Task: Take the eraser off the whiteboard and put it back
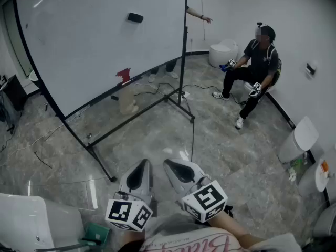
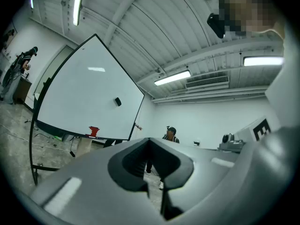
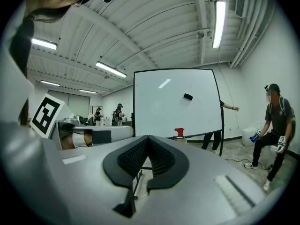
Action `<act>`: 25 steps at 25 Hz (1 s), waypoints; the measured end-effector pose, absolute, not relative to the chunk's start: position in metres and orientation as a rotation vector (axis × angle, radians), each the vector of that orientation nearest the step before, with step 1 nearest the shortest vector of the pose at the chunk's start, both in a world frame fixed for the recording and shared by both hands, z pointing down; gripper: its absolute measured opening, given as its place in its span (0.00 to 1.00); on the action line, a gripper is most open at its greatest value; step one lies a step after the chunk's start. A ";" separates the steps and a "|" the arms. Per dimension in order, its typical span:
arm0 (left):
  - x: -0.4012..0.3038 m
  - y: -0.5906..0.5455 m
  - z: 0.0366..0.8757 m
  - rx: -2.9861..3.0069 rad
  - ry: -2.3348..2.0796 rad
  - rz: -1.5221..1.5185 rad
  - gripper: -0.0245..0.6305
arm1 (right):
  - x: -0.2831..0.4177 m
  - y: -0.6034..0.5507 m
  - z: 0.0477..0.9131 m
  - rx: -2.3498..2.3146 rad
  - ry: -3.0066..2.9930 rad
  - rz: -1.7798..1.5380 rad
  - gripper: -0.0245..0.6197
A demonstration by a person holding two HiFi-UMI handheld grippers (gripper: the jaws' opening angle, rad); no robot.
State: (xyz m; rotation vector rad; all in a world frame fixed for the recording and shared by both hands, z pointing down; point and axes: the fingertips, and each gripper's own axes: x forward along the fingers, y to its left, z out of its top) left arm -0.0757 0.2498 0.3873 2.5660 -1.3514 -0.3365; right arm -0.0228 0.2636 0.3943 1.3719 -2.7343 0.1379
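A small black eraser (image 1: 135, 18) sticks high on the tall rolling whiteboard (image 1: 79, 51), far across the floor from me. It also shows as a dark spot, the eraser (image 2: 117, 101) in the left gripper view and the eraser (image 3: 188, 97) in the right gripper view. My left gripper (image 1: 144, 165) and right gripper (image 1: 171, 165) are side by side at the bottom of the head view, pointing toward the board. The left gripper (image 2: 149, 141) has its jaws closed tip to tip with nothing between them. The right gripper (image 3: 148, 138) is shut and empty too.
A red object (image 1: 124, 75) rests on the board's lower ledge. The board's black frame feet (image 1: 105, 167) and cables (image 1: 197, 88) lie on the marble floor. A seated person (image 1: 257, 67) holds grippers at the right, near white round seats (image 1: 223, 51). Someone's arm (image 1: 199, 16) reaches out behind the board.
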 end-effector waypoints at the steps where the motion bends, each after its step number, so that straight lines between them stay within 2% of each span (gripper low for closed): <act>1: -0.076 0.249 0.388 2.568 -1.348 -0.331 0.04 | -0.023 0.263 0.395 1.376 -2.733 0.135 0.04; 14: -0.054 0.215 0.389 2.560 -1.357 -0.290 0.04 | -0.003 0.231 0.400 1.369 -2.740 0.169 0.04; 25: -0.003 0.160 0.386 2.500 -1.449 -0.310 0.04 | 0.048 0.174 0.399 1.244 -2.787 0.204 0.04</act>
